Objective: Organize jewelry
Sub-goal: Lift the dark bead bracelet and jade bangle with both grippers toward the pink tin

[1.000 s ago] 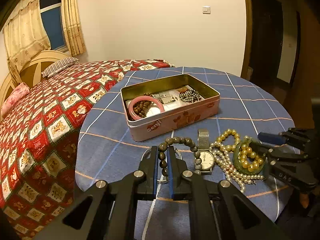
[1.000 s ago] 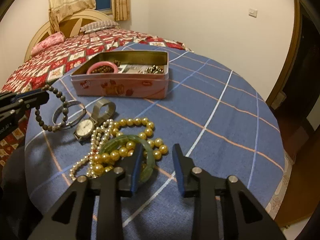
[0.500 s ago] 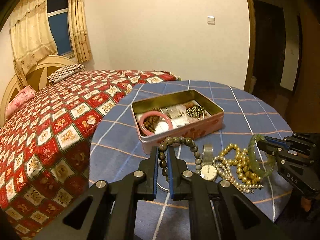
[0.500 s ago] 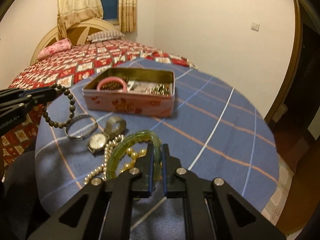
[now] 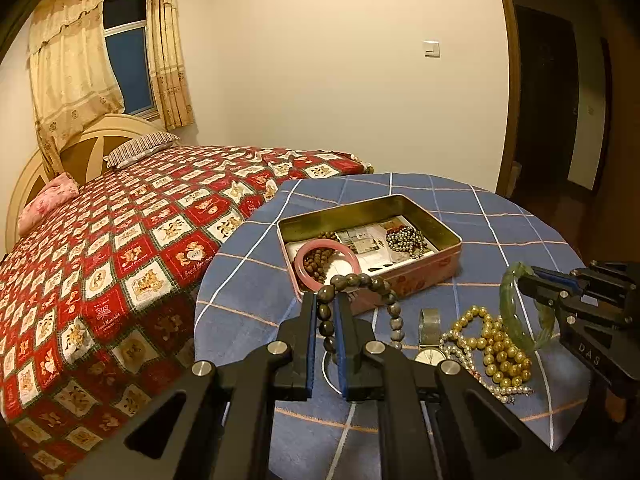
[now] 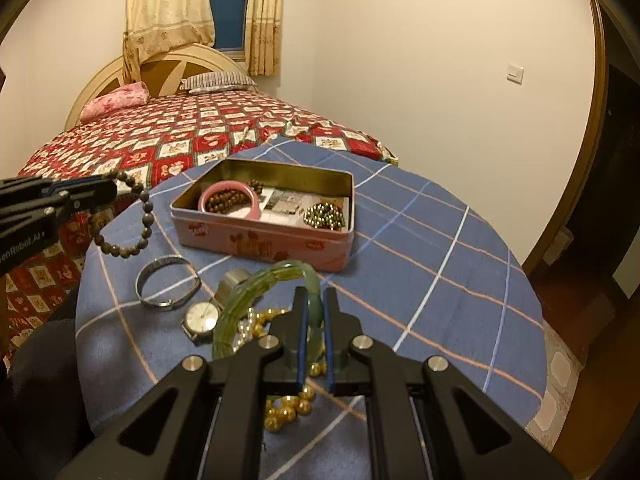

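Note:
My left gripper (image 5: 325, 304) is shut on a dark bead bracelet (image 5: 362, 282) and holds it above the table; the bracelet also shows in the right wrist view (image 6: 120, 250). My right gripper (image 6: 314, 300) is shut on a green jade bangle (image 6: 256, 292), lifted above the table; the bangle also shows in the left wrist view (image 5: 510, 312). An open pink tin (image 5: 416, 280) stands behind, holding a pink bangle (image 5: 326, 252), brown beads and a dark bead strand (image 5: 406, 240). A gold bead necklace (image 5: 496, 344), a pearl strand, a watch (image 6: 202, 316) and a silver bangle (image 6: 168, 282) lie on the table.
The round table (image 6: 420, 272) has a blue checked cloth. A bed with a red patterned cover (image 5: 120, 248) touches its left side. A dark doorway (image 5: 560, 112) is at the right, with floor beyond the table's right edge.
Both grippers have risen from the table with their pieces. The right gripper shut on the green bangle and lifted it off the gold beads. The left kept hold of the dark bead bracelet.

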The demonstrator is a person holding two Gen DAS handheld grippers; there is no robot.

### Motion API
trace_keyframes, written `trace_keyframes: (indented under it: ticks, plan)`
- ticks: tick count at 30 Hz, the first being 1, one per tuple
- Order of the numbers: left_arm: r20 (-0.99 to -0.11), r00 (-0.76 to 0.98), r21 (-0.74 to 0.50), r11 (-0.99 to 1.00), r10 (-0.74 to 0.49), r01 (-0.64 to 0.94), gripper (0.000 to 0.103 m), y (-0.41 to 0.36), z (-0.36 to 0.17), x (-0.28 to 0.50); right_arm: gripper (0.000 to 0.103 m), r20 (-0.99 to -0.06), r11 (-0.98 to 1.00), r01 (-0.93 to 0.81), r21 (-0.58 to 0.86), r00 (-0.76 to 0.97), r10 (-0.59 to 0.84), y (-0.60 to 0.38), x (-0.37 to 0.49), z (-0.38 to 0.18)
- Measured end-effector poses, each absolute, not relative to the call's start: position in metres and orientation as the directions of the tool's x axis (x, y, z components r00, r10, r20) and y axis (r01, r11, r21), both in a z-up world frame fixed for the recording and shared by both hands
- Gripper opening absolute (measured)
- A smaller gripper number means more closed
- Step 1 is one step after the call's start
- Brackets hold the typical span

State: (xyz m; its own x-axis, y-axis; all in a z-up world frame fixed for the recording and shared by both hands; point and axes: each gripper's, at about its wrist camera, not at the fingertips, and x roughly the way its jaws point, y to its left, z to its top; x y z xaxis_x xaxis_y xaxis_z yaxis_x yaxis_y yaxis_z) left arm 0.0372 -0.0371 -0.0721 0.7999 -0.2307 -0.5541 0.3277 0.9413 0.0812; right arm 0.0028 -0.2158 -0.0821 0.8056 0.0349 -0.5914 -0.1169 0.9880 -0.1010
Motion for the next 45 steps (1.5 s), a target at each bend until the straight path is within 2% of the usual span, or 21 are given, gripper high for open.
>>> trace_keyframes:
  ticks: [45]
  plan:
    - [-0.546, 0.817, 0.143, 0.939, -0.187, 0.311, 0.008, -0.058, -0.059, 0.114, 0.009, -0.566, 0.980, -0.115, -0.160, 0.824, 0.004, -0.213, 0.079, -0.051]
